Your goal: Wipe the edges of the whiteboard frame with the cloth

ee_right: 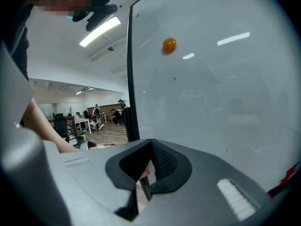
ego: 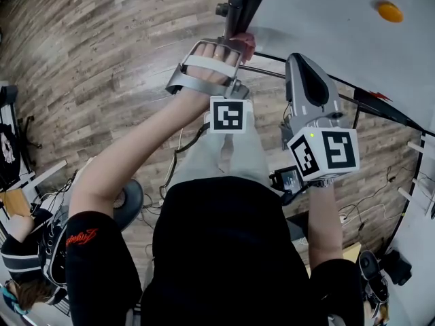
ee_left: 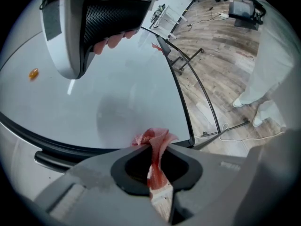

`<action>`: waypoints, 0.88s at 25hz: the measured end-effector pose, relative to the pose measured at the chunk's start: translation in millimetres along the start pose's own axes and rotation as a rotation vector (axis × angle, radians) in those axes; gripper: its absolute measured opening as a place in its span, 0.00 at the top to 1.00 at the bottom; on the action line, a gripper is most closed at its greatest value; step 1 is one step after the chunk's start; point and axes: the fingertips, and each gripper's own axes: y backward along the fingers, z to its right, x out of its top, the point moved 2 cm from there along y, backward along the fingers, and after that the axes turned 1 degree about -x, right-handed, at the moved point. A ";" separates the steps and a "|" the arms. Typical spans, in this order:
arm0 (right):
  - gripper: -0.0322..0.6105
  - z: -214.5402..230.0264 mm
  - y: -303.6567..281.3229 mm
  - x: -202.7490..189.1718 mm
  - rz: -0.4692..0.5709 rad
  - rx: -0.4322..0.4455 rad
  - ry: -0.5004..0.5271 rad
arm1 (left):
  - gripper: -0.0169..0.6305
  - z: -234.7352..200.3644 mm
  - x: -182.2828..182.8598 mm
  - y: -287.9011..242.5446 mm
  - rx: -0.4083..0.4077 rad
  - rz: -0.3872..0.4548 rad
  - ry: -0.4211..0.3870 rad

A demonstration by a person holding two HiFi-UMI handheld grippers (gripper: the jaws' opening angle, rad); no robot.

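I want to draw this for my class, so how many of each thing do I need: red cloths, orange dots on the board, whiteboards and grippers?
Red cloth: 1
Orange magnet: 1
Whiteboard: 1
Grippers: 2, the left gripper and the right gripper
Total: 5

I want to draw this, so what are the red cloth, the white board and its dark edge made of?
The cloth looks like soft woven fabric: it crumples into folds. The board looks smooth and glossy, since ceiling lights reflect in it; what lies under the shine is unclear. Its frame looks like dark, matte metal or plastic; I cannot tell which.
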 end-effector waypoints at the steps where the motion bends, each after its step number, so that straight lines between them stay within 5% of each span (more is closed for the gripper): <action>1: 0.95 -0.2 0.8 -0.8 -0.001 -0.001 -0.001 | 0.90 1.9 0.5 0.2 -0.005 -0.001 0.002; 22: 0.95 5.6 -9.8 -45.0 -0.064 -0.024 -0.031 | 0.90 43.9 -2.0 -29.4 -0.039 -0.008 0.001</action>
